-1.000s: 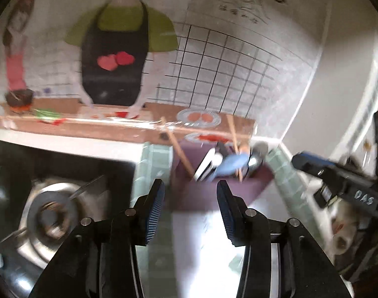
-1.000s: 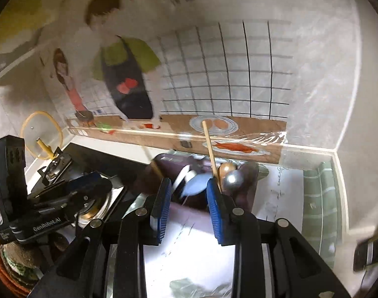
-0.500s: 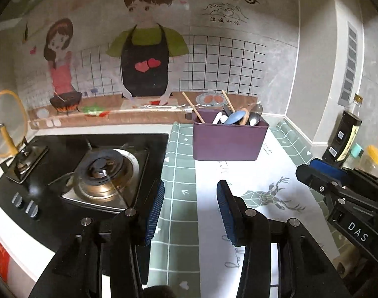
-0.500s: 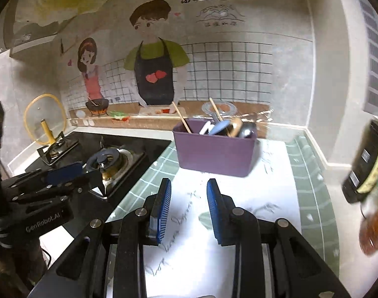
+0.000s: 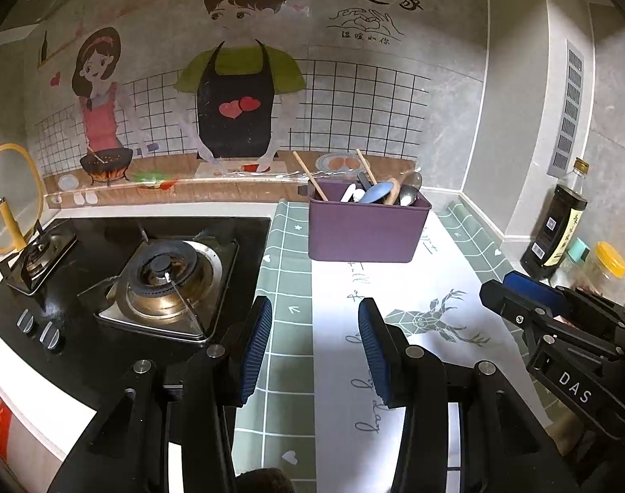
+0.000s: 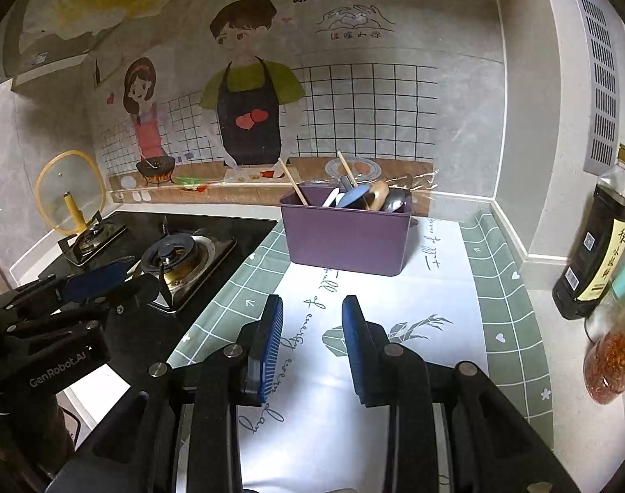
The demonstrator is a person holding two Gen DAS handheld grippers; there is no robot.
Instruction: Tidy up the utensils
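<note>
From the left wrist view, the left hand-held gripper (image 5: 312, 349) hangs above the counter (image 5: 468, 222) with its blue-padded fingers (image 5: 255, 345) spread wide and nothing between them. Below it lies a green checked mat (image 5: 288, 328) with a white middle panel printed with a deer and script. Well ahead, near the back wall, a purple bin (image 5: 366, 230) stands upright on the mat. The utensils (image 5: 378, 193) sit inside it: two wooden chopsticks lean out toward the wall, and beside them are a blue spoon, a white piece, a wooden spoon and metal spoons, packed toward the bin's right side. To the left of the mat is a black gas stove (image 5: 164, 275), with a glass pot lid (image 5: 8, 197) standing on edge at its far left. At the right edge the right hand-held gripper (image 5: 530, 300) reaches in, and past it stand a dark bottle (image 5: 559, 230) and a yellow-capped jar (image 5: 604, 267).

From the right wrist view, the right hand-held gripper (image 6: 312, 345) is likewise parted and empty over the white panel of the mat (image 6: 501, 300). The purple bin (image 6: 345, 238) stands ahead, slightly right of centre, with the utensils (image 6: 366, 197) upright in it. The gas stove (image 6: 181, 254) lies left of it, and the left hand-held gripper (image 6: 95, 283) shows at the lower left, over the stove's edge. The dark bottle (image 6: 600, 242) and a jar of red flakes (image 6: 608, 361) stand at the right.
</note>
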